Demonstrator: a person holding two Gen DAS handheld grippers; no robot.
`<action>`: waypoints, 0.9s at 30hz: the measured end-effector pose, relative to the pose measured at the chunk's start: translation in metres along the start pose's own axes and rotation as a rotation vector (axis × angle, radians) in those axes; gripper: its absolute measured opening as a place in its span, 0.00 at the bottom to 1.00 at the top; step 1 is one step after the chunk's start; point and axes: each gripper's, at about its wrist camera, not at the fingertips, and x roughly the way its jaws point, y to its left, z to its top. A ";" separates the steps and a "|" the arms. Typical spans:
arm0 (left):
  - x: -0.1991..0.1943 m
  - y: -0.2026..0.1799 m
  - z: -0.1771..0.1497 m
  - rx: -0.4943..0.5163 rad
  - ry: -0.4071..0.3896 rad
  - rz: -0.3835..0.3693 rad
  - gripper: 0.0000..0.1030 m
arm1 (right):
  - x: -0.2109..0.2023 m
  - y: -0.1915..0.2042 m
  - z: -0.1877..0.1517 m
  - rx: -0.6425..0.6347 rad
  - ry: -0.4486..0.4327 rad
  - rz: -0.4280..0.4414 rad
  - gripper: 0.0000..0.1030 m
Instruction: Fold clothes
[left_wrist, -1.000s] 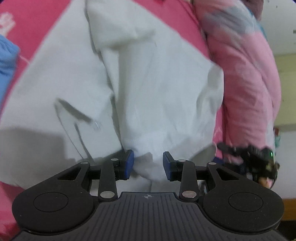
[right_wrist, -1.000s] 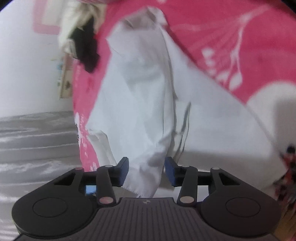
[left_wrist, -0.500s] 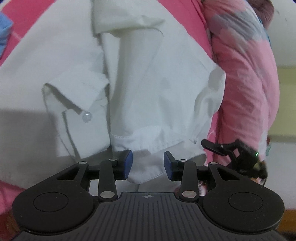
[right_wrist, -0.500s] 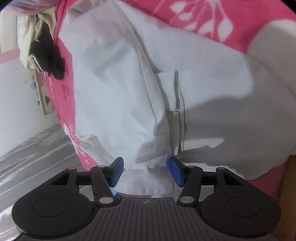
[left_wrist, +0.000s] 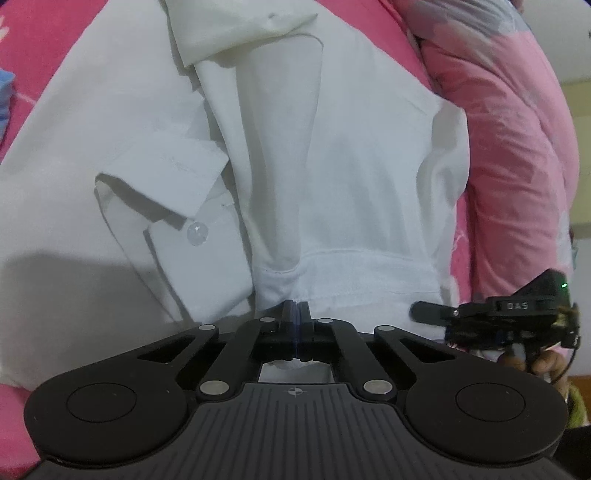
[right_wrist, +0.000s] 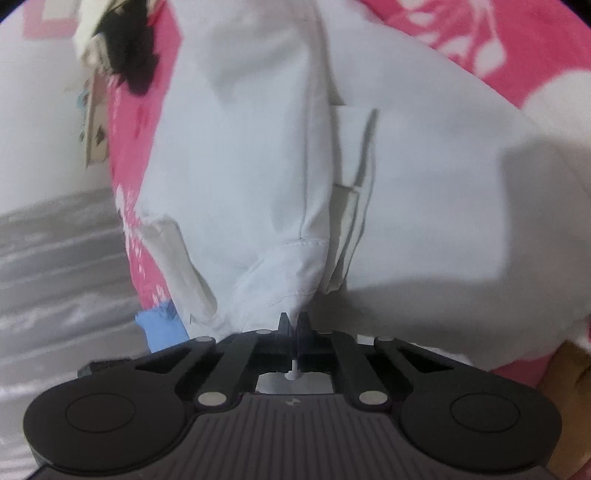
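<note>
**Both grippers clamped on the hem of a white shirt**

Left wrist view: The left gripper (left_wrist: 295, 308) has its blue-padded jaws pressed together on the near hem of a white shirt (left_wrist: 332, 166), having just closed on it; a bit of the fabric shows behind the pads. The shirt lies spread over a pink bedsheet (left_wrist: 33, 44) and fills most of the view, running from the jaws to the far edge. A turned-back cuff with a clear button (left_wrist: 197, 232) lies on the left part of the shirt, and a folded sleeve or collar edge sits at the far end. To the right, a rolled pink quilt (left_wrist: 517, 147) lies alongside the shirt. At the near right the right gripper (left_wrist: 424, 312) reaches to the same hem, a green light on its body; its jaws cannot be made out from here. A bit of blue cloth (left_wrist: 5, 96) shows at the far left edge.

Right wrist view: The right gripper (right_wrist: 293, 321) is likewise closed on the shirt's (right_wrist: 240, 166) hem, which bunches into its jaws; they have just shut on it. The shirt stretches away over the pink floral sheet (right_wrist: 443, 29). A grey floor (right_wrist: 55, 277) lies to the left, a dark and pale bundle of clothes (right_wrist: 122, 48) at the far left, and a blue scrap (right_wrist: 162, 325) just left of the jaws.
</note>
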 end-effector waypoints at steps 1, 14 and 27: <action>0.001 -0.002 -0.001 0.014 -0.003 -0.001 0.00 | 0.000 0.002 -0.001 -0.024 0.001 -0.006 0.02; -0.009 -0.015 -0.016 0.232 0.053 0.018 0.00 | -0.008 0.008 -0.018 -0.181 0.065 -0.061 0.02; -0.023 -0.005 -0.012 0.195 -0.022 -0.060 0.16 | -0.013 -0.003 -0.014 -0.187 0.119 -0.093 0.02</action>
